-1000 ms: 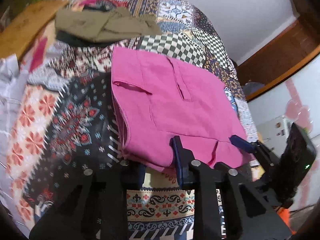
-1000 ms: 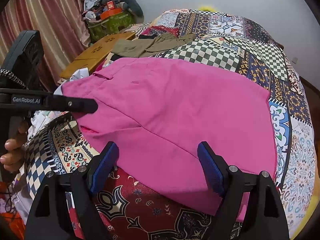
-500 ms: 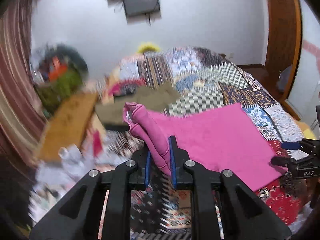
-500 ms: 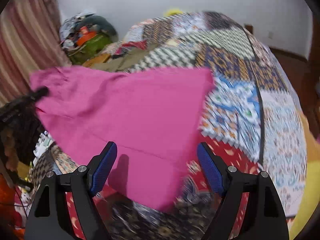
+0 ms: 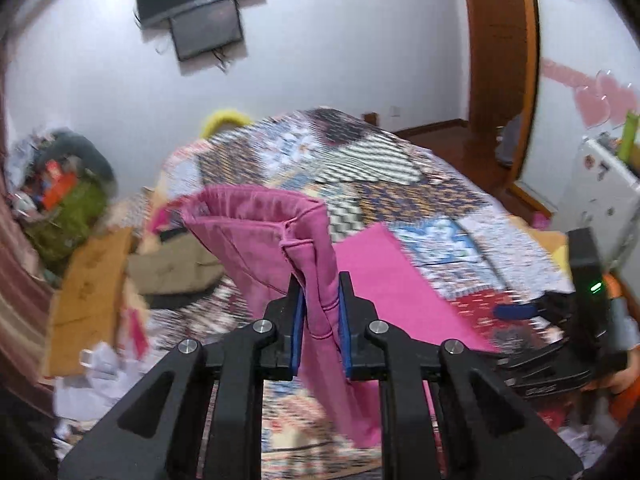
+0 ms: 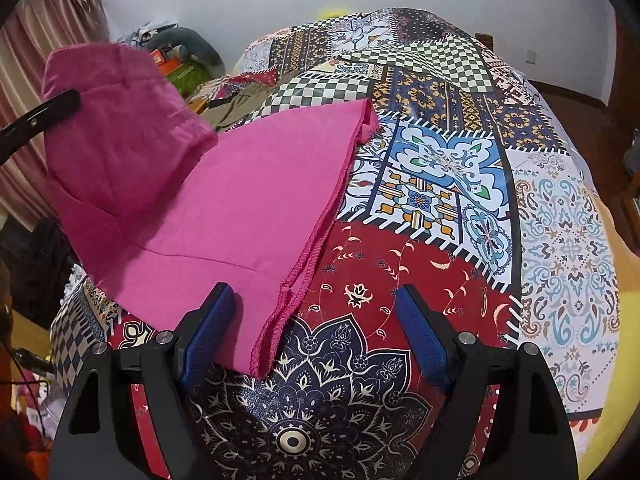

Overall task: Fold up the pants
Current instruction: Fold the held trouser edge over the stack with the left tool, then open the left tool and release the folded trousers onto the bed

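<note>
Now left gripper (image 5: 321, 320) is clamped on the waistband end of the pink pants (image 6: 224, 208), lifting it above the quilt (image 6: 460, 184), the rest lying on the quilt's left half, right gripper (image 6: 316, 336) spread wide, holding nothing, low over the quilt by the hem.

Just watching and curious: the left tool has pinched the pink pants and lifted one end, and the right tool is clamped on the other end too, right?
Not quite. The left tool does pinch the pink pants, but the right wrist view shows the right tool open, gripping nothing.
</note>
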Demonstrator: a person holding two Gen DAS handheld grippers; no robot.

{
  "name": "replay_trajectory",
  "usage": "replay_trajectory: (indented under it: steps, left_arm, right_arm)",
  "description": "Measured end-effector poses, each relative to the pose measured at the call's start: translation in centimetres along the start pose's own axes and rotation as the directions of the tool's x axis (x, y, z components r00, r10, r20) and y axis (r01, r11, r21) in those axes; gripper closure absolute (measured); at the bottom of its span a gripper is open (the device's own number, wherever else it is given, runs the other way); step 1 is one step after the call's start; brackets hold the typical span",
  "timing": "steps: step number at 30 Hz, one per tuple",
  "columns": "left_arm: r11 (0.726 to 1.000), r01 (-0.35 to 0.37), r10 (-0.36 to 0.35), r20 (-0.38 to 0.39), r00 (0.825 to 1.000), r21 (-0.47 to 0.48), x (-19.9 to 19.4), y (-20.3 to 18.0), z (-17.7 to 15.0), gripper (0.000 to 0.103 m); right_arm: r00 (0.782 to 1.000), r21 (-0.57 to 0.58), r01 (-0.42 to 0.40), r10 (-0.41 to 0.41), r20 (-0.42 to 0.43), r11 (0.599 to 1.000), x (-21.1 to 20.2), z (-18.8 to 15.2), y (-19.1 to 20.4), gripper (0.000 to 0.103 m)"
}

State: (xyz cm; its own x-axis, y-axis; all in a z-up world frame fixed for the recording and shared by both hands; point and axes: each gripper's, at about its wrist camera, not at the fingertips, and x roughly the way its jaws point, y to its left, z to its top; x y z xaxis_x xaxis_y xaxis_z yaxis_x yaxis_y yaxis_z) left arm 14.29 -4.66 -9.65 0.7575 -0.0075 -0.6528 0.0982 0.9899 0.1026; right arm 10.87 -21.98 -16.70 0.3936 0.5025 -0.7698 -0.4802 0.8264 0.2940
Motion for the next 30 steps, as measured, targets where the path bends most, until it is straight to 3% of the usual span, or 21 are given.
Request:
replay_trajectory:
  steps: [4, 8, 14, 22, 25, 27, 30]
  left_arm:
    - [0.99, 0.124, -0.127, -0.046, 0.991, -0.066, 1.1, -0.3, 0.7, 0.088]
    - [0.969, 0.214, -0.226, -0.093, 0.97, -0.126, 2.6, -0.7, 1.1, 0.089]
    - [0.952, 0.26, -0.285, -0.154, 0.946, -0.164, 4.5, -1.6, 1.0, 0.089]
    - [0.948, 0.296, -0.316, -0.223, 0.922, -0.118, 4.3, -3.4, 0.4, 0.086]
    - [0.932, 0.338, -0.36, -0.226, 0.905, -0.132, 3.7, -3.2, 0.6, 0.071]
    - [0.941, 0.317, -0.334, -0.192, 0.923, -0.117, 3.1, -2.9, 0.9, 0.045]
    - [0.967, 0.246, -0.254, -0.138, 0.957, -0.074, 2.4, -2.1, 1.3, 0.036]
  right_arm:
    - [1.0, 0.009, -0.007, 0.007, 0.006, 1.0, -0.1, -0.1, -0.1, 0.022]
    - [1.0, 0.009, -0.01, 0.01, 0.007, 1.0, 0.0, 0.0, -0.2, 0.022]
    - [1.0, 0.013, -0.018, 0.018, 0.008, 1.0, 0.0, 0.0, -0.3, 0.022]
    - [1.0, 0.015, -0.02, 0.02, 0.007, 1.0, 0.1, 0.1, -0.3, 0.022]
    - [1.0, 0.017, -0.02, 0.02, 0.004, 1.0, 0.1, 0.1, -0.3, 0.022]
    - [1.0, 0.021, -0.02, 0.02, 0.003, 1.0, 0.1, 0.1, -0.4, 0.022]
    - [1.0, 0.025, -0.019, 0.019, -0.007, 1.0, -0.1, 0.2, -0.4, 0.022]
